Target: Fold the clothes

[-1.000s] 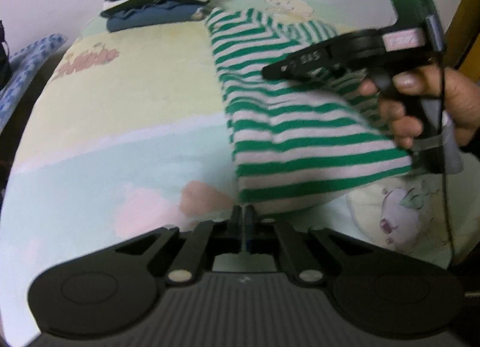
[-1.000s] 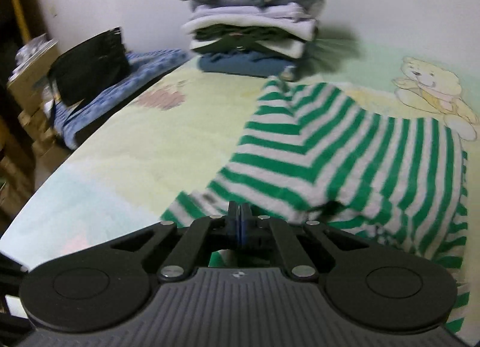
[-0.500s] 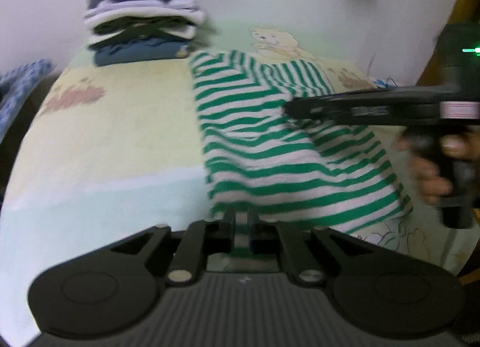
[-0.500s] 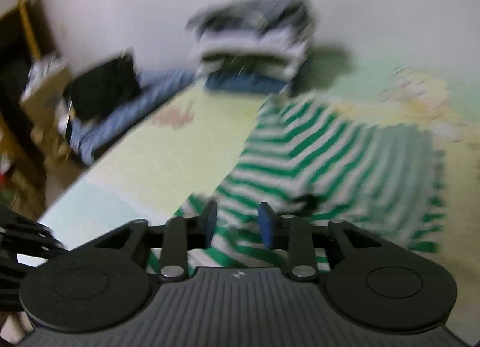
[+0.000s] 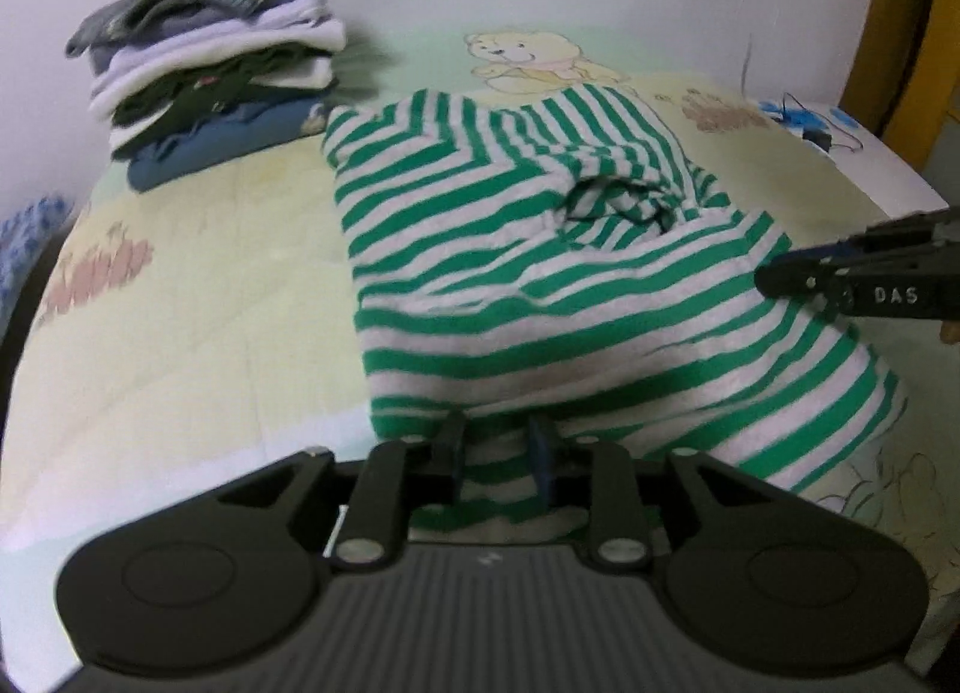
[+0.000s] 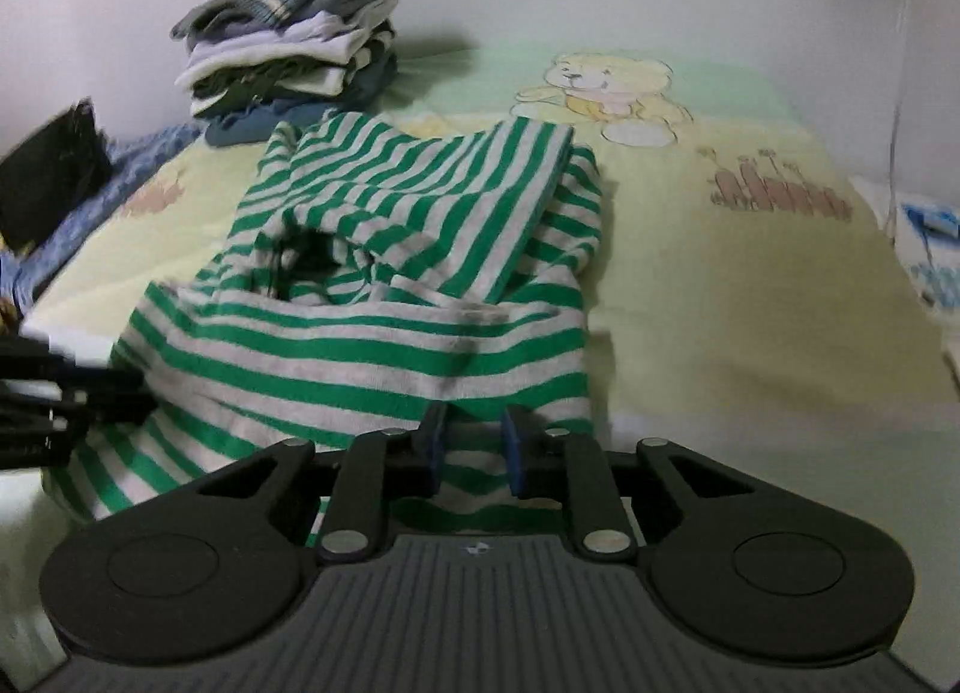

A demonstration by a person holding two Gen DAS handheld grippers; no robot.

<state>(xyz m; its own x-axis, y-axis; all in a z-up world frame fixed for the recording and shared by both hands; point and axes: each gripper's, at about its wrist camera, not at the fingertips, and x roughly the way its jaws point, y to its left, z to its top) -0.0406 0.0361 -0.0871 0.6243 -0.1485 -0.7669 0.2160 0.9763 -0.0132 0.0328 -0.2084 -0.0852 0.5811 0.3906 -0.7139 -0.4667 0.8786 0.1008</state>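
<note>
A green-and-white striped garment (image 5: 510,285) lies folded over and rumpled on the bed, its near hem toward me. My left gripper (image 5: 495,447) hovers at that hem with its jaws opening; cloth shows in the gap, and the pads are off it. In the right wrist view the same garment (image 6: 372,333) lies ahead. My right gripper (image 6: 474,441) sits at its near right corner, jaws apart but closing, with striped cloth in the gap. The right gripper's tips (image 5: 774,276) enter the left view by the garment's right edge. The left gripper (image 6: 138,393) shows at the left of the right view.
A stack of folded clothes (image 5: 222,69) stands at the back left of the bed (image 5: 180,303), against the wall. A black object (image 6: 54,177) rests on blue patterned fabric (image 6: 120,183) off the left side. A white pillow (image 5: 840,153) with a cable lies at the far right.
Both grippers were shut at the garment's hem and now stand apart. Both have drawn back toward the near edge, and the right one has slid to the right of the left view.
</note>
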